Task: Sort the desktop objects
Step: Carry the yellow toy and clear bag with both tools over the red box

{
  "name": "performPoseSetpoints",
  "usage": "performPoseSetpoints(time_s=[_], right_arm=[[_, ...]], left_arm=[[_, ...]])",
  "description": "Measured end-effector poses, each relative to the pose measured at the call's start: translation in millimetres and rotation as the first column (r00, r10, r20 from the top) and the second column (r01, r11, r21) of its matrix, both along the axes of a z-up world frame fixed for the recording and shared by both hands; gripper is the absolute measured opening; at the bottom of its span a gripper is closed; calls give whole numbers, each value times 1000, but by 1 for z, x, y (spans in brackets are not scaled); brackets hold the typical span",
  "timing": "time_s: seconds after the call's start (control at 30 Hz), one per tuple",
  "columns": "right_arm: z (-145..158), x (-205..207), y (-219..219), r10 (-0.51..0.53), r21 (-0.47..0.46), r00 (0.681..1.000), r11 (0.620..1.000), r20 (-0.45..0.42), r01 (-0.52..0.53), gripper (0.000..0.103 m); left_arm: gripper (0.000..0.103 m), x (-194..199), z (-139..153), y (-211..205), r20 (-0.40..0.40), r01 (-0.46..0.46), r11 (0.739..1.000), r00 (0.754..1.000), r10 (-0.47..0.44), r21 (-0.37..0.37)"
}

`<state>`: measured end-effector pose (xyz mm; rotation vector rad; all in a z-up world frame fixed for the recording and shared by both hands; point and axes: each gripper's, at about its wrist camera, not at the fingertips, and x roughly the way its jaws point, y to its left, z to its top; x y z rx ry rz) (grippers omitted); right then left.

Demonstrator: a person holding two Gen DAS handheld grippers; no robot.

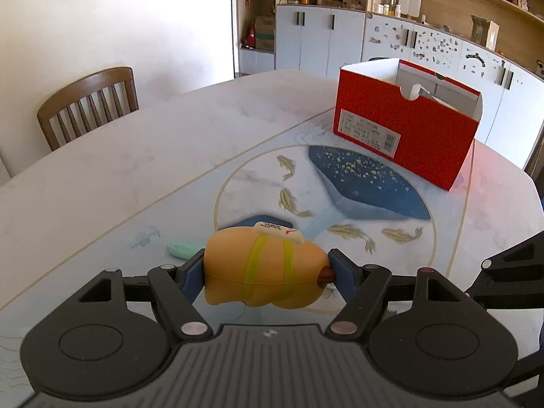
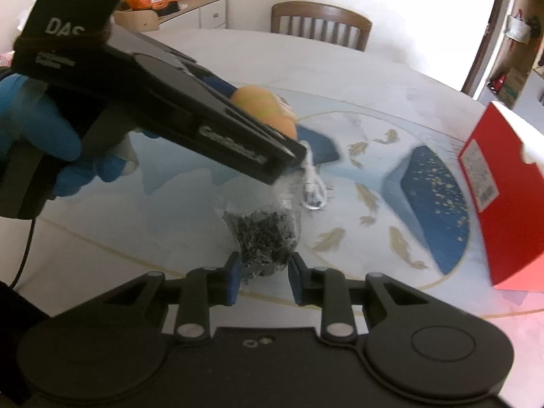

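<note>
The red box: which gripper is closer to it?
Neither clearly. Red box stands across the table from the left gripper holding the orange toy, and off to the right gripper's side.

Smooth, matt orange plastic toy [image 1: 263, 268]. Red cardboard box [image 1: 404, 132], slightly glossy. Crinkly clear plastic bag [image 2: 268, 238]; polished stone-look counter [image 1: 136, 156].

Two grippers: the left gripper [image 1: 268, 272] and the right gripper [image 2: 263, 272]. One gloved hand [image 2: 37, 136] on view, blue.

One orange toy [image 1: 261, 268]. One clear bag of dark bits [image 2: 265, 234]. One small clear packet [image 2: 314, 187] with a white piece inside. One mint-green item [image 1: 180, 250], too blurred to identify.

One red box [image 1: 404, 136], open-topped. One table [image 1: 136, 156]. One wooden chair [image 1: 86, 102], the same one in both views.
</note>
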<state>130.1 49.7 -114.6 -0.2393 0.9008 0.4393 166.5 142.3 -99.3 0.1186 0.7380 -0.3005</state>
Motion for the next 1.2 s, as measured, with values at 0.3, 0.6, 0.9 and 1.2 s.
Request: performPoseSetpoints(time_s=[0.3,0.6,0.9,1.2], right_arm=[[16,-2,-27,-44,7,998,999,44,44,24],[37,-3,-56,-75,33,993,997,86,72,24],[61,-4,-87,-113,53,988,993,109,108,24],[85,-2,-123,-146,68,979,988,144,138,24]], left_arm=[[74,-5,15,-9,2,-16,1000,1000,16,-11],[74,-12,36,-25,11,-18,999,1000,19,-33],[74,-18,60,-43,24,-12,998,1000,14,-54],[74,-13,82,-69,28,0,997,1000,2,-73]])
